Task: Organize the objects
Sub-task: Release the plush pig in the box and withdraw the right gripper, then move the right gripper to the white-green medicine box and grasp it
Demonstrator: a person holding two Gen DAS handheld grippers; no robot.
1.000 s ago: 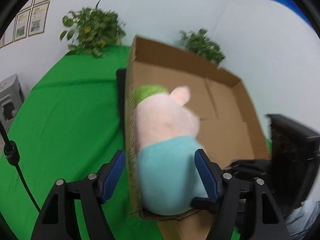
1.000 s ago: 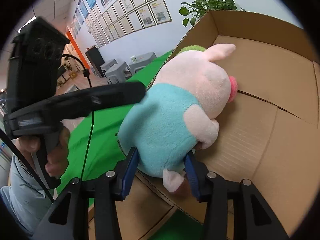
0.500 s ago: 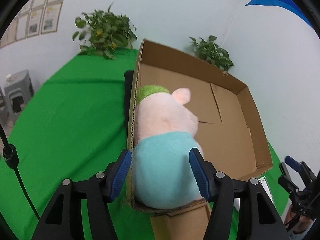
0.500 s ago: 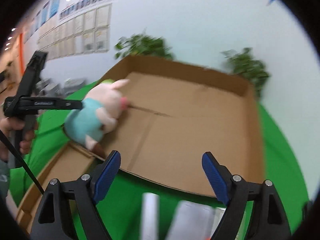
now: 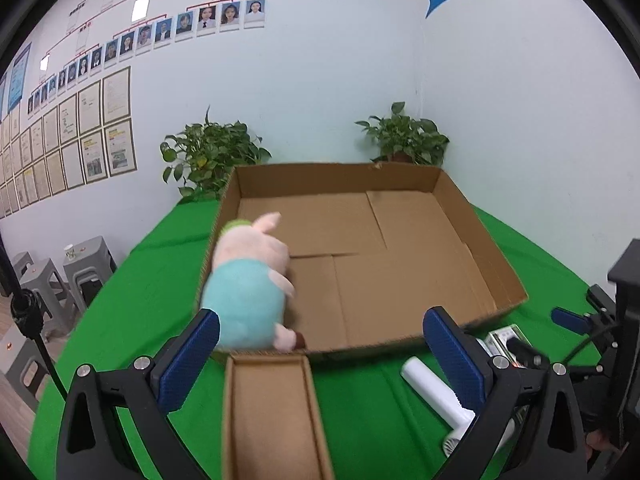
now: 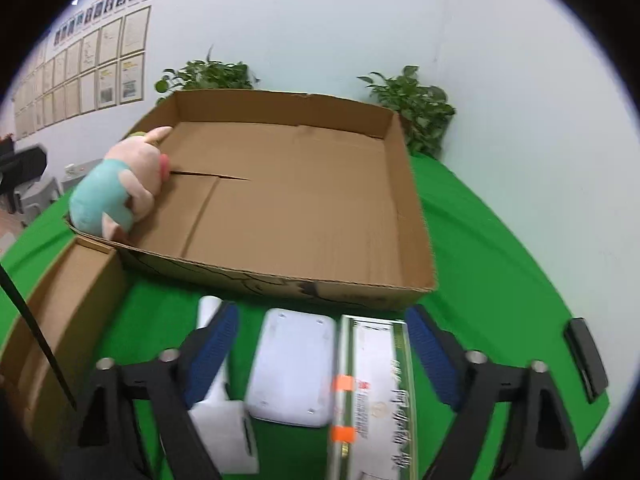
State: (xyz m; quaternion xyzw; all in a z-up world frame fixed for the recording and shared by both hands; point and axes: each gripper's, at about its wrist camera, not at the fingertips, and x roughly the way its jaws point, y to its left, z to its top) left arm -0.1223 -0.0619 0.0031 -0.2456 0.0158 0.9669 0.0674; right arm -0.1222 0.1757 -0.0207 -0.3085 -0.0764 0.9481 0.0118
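1. The plush pig (image 5: 246, 292) lies in the near-left corner of the cardboard box (image 5: 476, 240), leaning on the left wall – no tool touches it.
2. The left gripper (image 5: 320, 354) hangs spread wide and empty above the box's loose front flap (image 5: 272, 412).
3. The right gripper (image 6: 320, 350) is likewise wide apart and empty, poised over the white flat device (image 6: 294, 364) and the green-edged carton (image 6: 374, 384) on the green cloth (image 6: 500, 280).
4. A white handheld appliance (image 6: 218, 392) lies just beside the device, partly under the left finger.
5. Risk: the three items lie close together, so a closing jaw may catch two at once or shove a neighbour aside.
6. The carton looks long – gripped off-centre it could tilt and slip against the box's front wall.
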